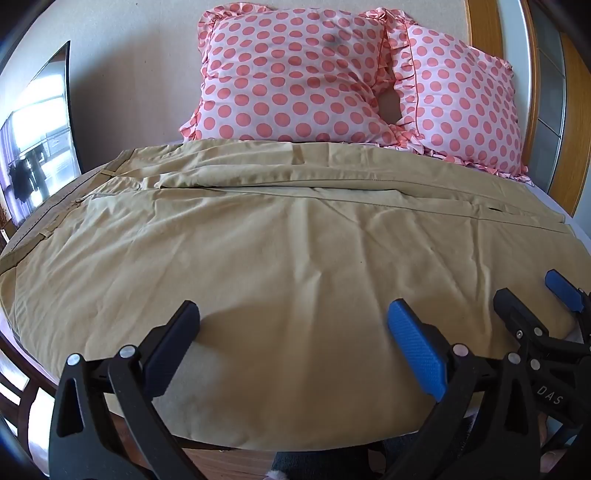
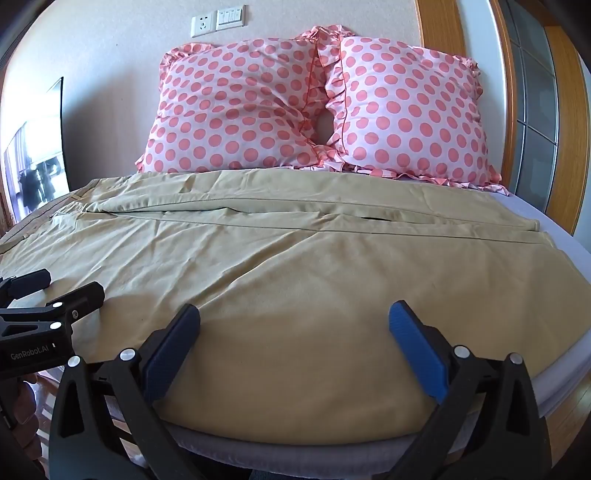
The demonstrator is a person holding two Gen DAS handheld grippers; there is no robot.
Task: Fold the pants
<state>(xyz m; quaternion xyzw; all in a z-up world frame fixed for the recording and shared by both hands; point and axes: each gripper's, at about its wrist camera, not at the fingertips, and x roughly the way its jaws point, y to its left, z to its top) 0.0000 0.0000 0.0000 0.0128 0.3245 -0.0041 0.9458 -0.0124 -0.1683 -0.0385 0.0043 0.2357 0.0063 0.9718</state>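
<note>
The soft tan cotton pants [image 1: 280, 236] lie flat below the pink dotted pillows [image 1: 295, 77]. Both claws, left gripper [image 1: 293, 341] and right gripper [image 2: 294, 341], are spread wide and hold nothing. The cloth looks floppy; pinch its near edge.

We see our left gripper [image 1: 293, 325] and right gripper [image 2: 294, 325]: black frames, silver screws, blue ribbed pads, white "GenRobot.AI" lettering at nine o'clock.

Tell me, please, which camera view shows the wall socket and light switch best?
The right wrist view. The socket and switch appear there on the wall above the polka-dot pillows. In the left wrist view the wall above the pillows is cut off at the top edge of the frame, so the socket and switch are not visible.
</note>
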